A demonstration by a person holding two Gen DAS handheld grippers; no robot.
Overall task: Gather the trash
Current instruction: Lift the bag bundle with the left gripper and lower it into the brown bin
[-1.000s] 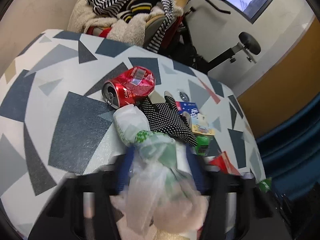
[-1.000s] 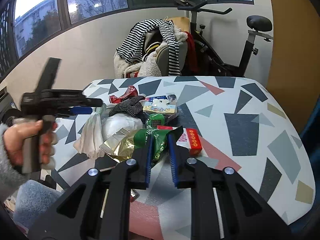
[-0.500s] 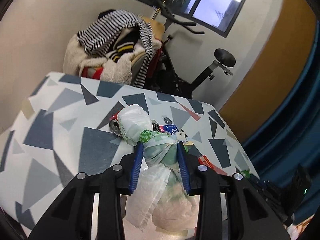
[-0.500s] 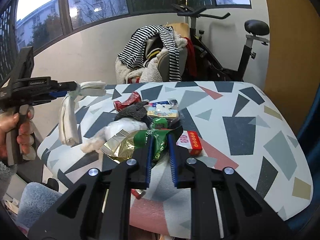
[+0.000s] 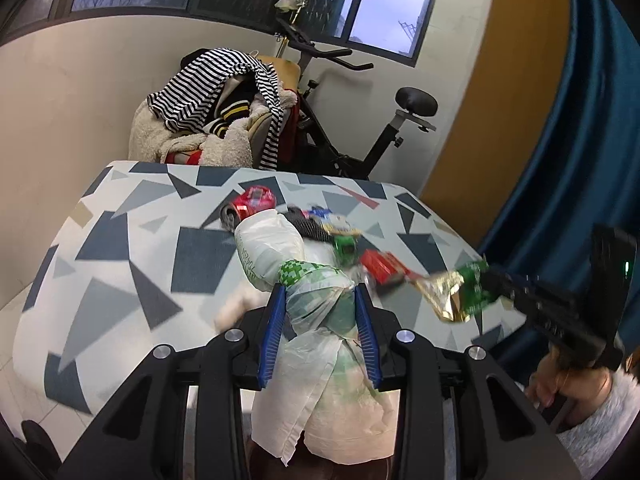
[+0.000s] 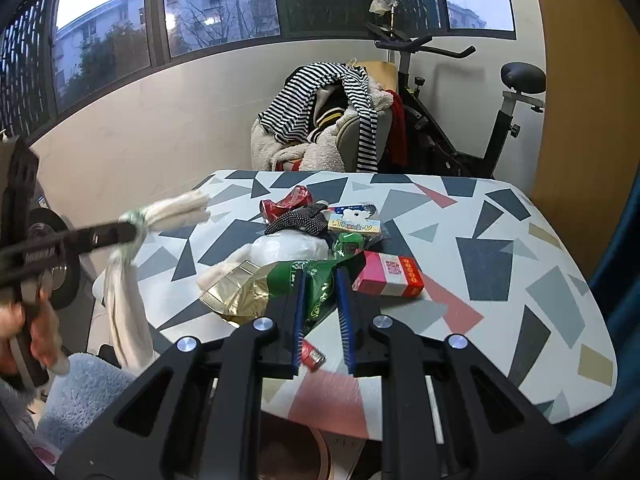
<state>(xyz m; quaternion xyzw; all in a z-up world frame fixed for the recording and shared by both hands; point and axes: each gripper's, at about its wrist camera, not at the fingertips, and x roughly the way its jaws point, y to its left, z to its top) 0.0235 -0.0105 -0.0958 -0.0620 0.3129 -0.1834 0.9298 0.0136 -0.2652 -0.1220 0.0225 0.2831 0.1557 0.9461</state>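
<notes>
A: What does the left gripper (image 5: pixel 320 320) have?

B: Its blue pads are pressed onto a knotted white plastic bag (image 5: pixel 320 308) with a green checked print. One end of the bag sticks out ahead of the fingers, the rest hangs down behind them. In the right wrist view the same bag (image 6: pixel 132 264) dangles off the left edge of the table (image 6: pixel 560 320), clear of the top, with the person's hand (image 6: pixel 36 332) around the handle.

A: And on the table, going rightward from that bag?

B: Taking the red can (image 6: pixel 286 202) as the mark: it lies on its side near the middle of the table, toward the far edge. A black dotted cloth (image 6: pixel 300 220) touches it on the near side. Just right of the cloth is a small yellow and blue packet (image 6: pixel 354 222), and a green packet (image 6: pixel 350 244) sits in front of that. A white crumpled bag (image 6: pixel 288 246) lies nearer than the can, beside the green packet. Further right and nearer is a pink and red box (image 6: pixel 390 274).

A: The right gripper (image 6: pixel 322 308)?

B: Closed on a green and gold wrapper (image 6: pixel 280 288). The green end is pinched between the pads and the gold foil end spreads to the left, below the can in this view. In the left wrist view the wrapper (image 5: pixel 456 292) is held out at the tip of that gripper (image 5: pixel 490 280), right of the box (image 5: pixel 380 266); whether it touches the table I cannot tell.

A: Behind the table?

B: A chair heaped with striped clothes (image 6: pixel 332 108), then an exercise bike (image 6: pixel 460 120) to its right.
</notes>
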